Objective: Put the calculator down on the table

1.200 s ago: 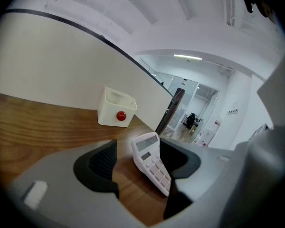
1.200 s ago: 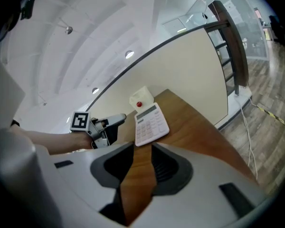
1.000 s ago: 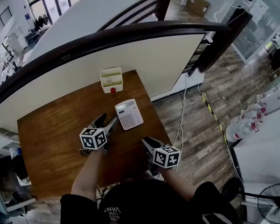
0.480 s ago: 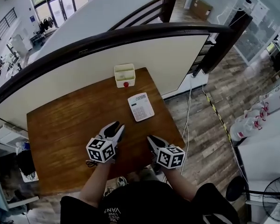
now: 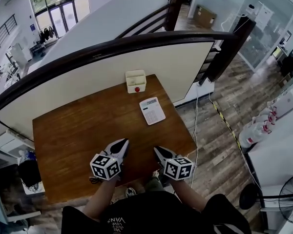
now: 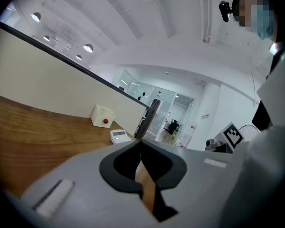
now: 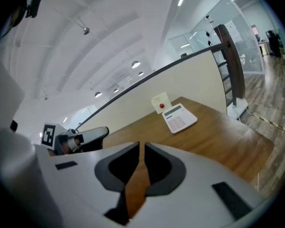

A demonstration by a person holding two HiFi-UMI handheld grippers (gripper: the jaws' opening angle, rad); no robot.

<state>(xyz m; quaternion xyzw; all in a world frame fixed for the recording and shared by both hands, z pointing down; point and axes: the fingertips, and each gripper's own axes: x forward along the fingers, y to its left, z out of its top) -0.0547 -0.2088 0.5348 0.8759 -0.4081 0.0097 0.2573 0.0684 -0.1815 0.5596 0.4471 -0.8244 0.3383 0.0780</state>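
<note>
Calculator near white compartmented box

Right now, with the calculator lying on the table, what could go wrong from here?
1. The calculator lies near the table's right edge; a stray nudge could slide it off onto the floor.
2. The white box stands just beyond it, so a reach toward it could knock that too.
The left gripper and right gripper hang at the near edge, jaws shut and empty, so neither risk looks pressing.
</note>
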